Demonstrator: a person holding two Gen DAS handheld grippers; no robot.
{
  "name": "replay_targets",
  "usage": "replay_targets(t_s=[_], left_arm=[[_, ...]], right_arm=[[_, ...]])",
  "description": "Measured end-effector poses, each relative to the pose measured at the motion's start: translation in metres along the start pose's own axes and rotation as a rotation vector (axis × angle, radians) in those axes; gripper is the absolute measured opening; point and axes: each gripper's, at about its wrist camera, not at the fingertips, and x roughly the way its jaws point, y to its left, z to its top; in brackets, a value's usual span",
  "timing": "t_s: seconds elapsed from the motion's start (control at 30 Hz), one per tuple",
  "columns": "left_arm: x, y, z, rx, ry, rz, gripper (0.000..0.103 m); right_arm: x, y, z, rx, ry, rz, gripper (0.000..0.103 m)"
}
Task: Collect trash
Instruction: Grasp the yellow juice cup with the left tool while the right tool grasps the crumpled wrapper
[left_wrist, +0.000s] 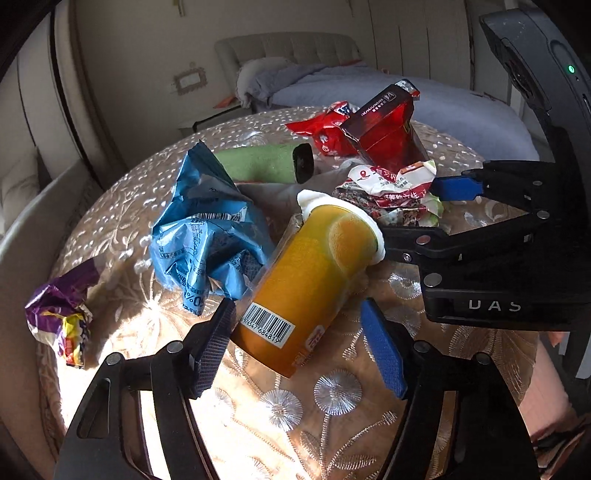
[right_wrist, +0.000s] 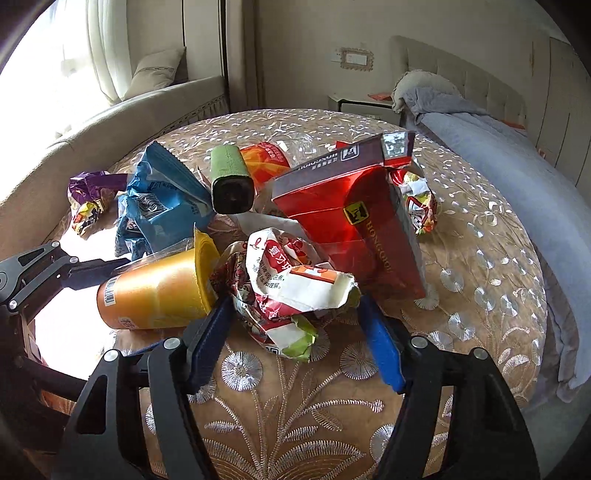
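Note:
An orange cup (left_wrist: 306, 280) with a white rim and a barcode lies on its side on the round table (left_wrist: 332, 413). My left gripper (left_wrist: 297, 306) is open around the cup's base; the black pad is at the cup's side and a gap shows at the blue pad. A crumpled red-and-white wrapper (right_wrist: 291, 284) lies just right of the cup (right_wrist: 155, 291). My right gripper (right_wrist: 294, 301) is open, with a fingertip at either side of the wrapper. In the left wrist view the right gripper (left_wrist: 408, 213) reaches in from the right.
More litter is piled behind: a blue bag (left_wrist: 207, 236), a green tube (left_wrist: 258, 166), a red carton (right_wrist: 351, 221), a red wrapper (left_wrist: 317, 129) and a purple wrapper (left_wrist: 62, 314) near the left edge. A bed (right_wrist: 498, 155) stands to the right and a cushioned bench (right_wrist: 110, 118) to the left.

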Motion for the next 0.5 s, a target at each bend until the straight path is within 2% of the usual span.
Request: replay_targets(t_s=[0.07,0.13,0.17,0.4,0.5], left_arm=[[0.002,-0.009,0.000,0.018,-0.006,0.025,0.062],[0.002,-0.012,0.001,0.001,-0.009,0.050,0.055],[-0.001,-0.012,0.000,-0.017,-0.010,0.038,0.054],[-0.019,-0.032,-0.010,-0.063,-0.038,0.003,0.044],[-0.022,-0.036,-0.016,-0.069,-0.030,0.019,0.040]], right_arm=[[0.002,-0.002,-0.003,0.001,0.008,0.011,0.047],[0.000,-0.004,-0.006,-0.008,0.004,0.011,0.043],[-0.003,-0.005,-0.009,-0.004,-0.002,0.017,0.042],[-0.027,-0.027,-0.021,0.051,-0.059,0.040,0.042],[-0.034,-0.033,-0.023,0.050,-0.066,0.029,0.042]])
